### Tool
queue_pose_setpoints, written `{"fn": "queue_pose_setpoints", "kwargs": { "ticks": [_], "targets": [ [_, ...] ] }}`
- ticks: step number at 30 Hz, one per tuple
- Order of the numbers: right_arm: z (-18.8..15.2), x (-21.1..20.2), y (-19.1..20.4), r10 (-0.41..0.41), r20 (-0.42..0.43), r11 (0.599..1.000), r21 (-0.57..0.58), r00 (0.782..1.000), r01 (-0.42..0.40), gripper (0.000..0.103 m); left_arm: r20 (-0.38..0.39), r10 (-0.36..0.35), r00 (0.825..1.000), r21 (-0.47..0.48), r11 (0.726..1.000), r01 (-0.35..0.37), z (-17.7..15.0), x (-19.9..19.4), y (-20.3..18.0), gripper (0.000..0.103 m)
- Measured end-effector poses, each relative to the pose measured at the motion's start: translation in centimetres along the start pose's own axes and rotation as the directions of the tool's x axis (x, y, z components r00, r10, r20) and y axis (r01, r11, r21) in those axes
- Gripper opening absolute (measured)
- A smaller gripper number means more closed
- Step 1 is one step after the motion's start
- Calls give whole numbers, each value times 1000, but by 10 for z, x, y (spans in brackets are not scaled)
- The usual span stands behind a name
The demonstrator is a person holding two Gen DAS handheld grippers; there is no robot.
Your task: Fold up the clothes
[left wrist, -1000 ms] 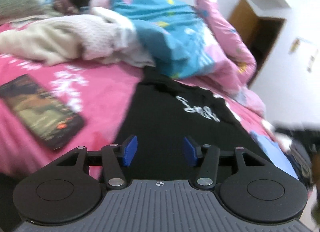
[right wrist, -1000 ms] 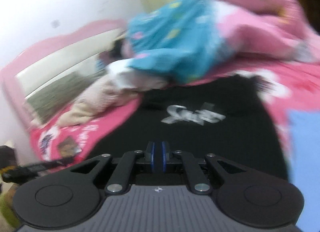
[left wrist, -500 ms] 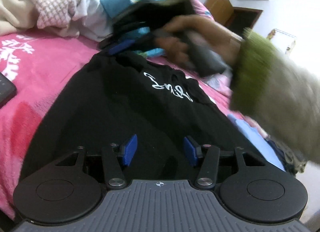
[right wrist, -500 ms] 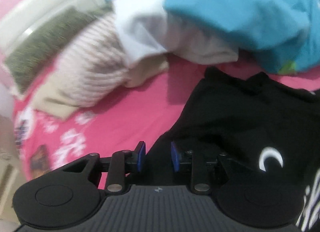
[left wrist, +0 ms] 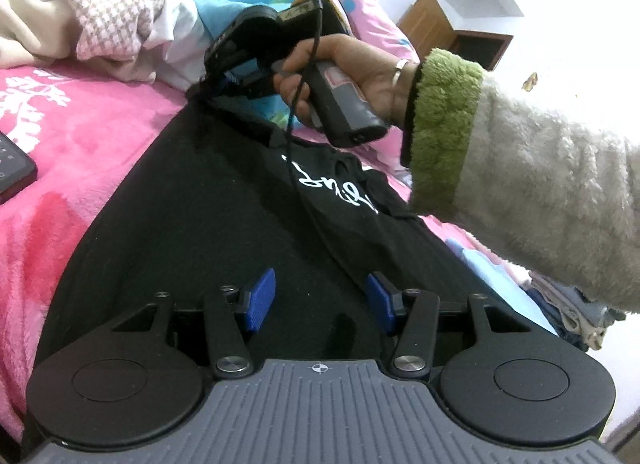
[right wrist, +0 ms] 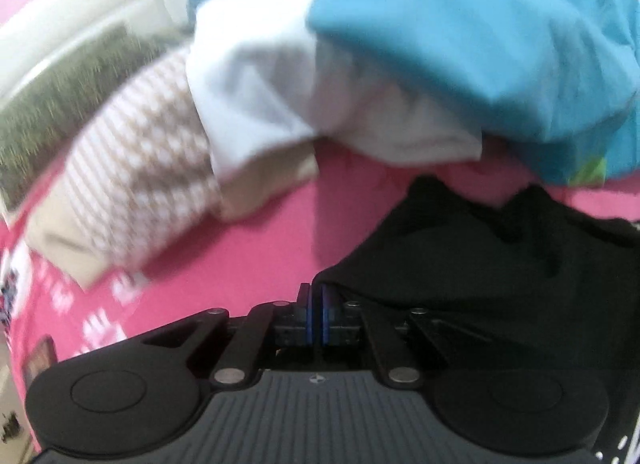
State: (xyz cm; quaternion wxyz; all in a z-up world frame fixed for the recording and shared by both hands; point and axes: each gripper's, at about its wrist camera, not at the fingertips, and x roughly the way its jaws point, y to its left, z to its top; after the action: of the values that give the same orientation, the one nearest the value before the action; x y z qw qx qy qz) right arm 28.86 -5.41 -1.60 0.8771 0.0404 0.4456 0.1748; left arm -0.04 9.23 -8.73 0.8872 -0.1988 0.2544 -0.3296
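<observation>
Your right gripper (right wrist: pixel 316 316) pinches far corner of black T-shirt (left wrist: pixel 208 224), at 12 o'clock. Your left gripper (left wrist: pixel 318 302) half open, empty, over near hem. Shirt flat on pink bedspread (left wrist: pixel 80 132).

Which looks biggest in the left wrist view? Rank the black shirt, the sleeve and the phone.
As they look:
1. black shirt
2. sleeve, enlarged by nearness to the camera
3. phone, cut off by the frame edge, so its true size is unsure

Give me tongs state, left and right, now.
Left tongs: open, nothing between them.
Right tongs: just closed, pinching the black shirt at its edge.
</observation>
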Motion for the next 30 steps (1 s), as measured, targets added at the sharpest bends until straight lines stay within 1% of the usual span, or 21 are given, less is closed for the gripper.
{"fn": "queue_pose_setpoints", "kwargs": {
  "ticks": [4, 9, 12, 14, 16, 17, 18, 20, 22, 24, 25, 27, 28, 29, 30],
  "targets": [
    [-3, 16, 2, 4, 13, 1000, -9, 1000, -4, 4, 5, -2, 1000, -2, 1000, 2, -2, -2, -5, 51],
    [-15, 41, 1, 8, 40, 1000, -11, 999, -8, 4, 12, 3, 1000, 12, 1000, -3, -2, -4, -12, 51],
    [-13, 39, -6, 51, 59, 998, 34, 997, -53, 6, 18, 7, 1000, 12, 1000, -7, -3, -6, -15, 51],
    [-7, 28, -13, 79, 45, 993, 85, 996, -83, 8, 24, 9, 1000, 9, 1000, -9, -3, -9, -16, 51],
    [-3, 11, -17, 107, 50, 988, 109, 993, -112, 14, 35, 9, 999, 7, 1000, -9, -3, -15, -18, 51],
    [-3, -2, -17, 118, 64, 988, 96, 991, -124, 17, 43, 7, 999, 9, 1000, -8, -3, -18, -19, 52],
    [-4, -15, -16, 126, 76, 989, 74, 989, -131, 22, 51, 6, 999, 11, 1000, -6, -3, -21, -20, 52],
    [-9, -41, -11, 148, 91, 989, 17, 985, -150, 22, 63, 3, 998, 14, 1000, -4, -3, -27, -23, 52],
    [-22, -63, 2, 189, 65, 979, -85, 980, -183, 22, 59, 3, 998, 15, 1000, -4, -4, -32, -25, 52],
    [-38, -83, 18, 223, 26, 957, -196, 974, -214, 21, 35, 7, 999, -3, 1000, -6, -6, -36, -25, 52],
    [-49, -84, 30, 227, -12, 937, -272, 974, -221, 21, 20, 8, 1000, -14, 1000, -8, -8, -38, -25, 52],
    [-75, -82, 56, 219, -84, 883, -406, 972, -235, 21, -8, 13, 1000, -35, 999, -13, -11, -41, -24, 52],
    [-87, -77, 65, 212, -115, 864, -441, 970, -241, 21, -20, 19, 1000, -41, 999, -20, -12, -42, -24, 52],
    [-97, -68, 73, 206, -143, 854, -456, 968, -249, 21, -32, 25, 999, -45, 999, -27, -13, -43, -24, 52],
    [-103, -57, 80, 199, -156, 854, -457, 967, -250, 20, -45, 32, 998, -47, 998, -35, -14, -46, -25, 52]
  ]
}}
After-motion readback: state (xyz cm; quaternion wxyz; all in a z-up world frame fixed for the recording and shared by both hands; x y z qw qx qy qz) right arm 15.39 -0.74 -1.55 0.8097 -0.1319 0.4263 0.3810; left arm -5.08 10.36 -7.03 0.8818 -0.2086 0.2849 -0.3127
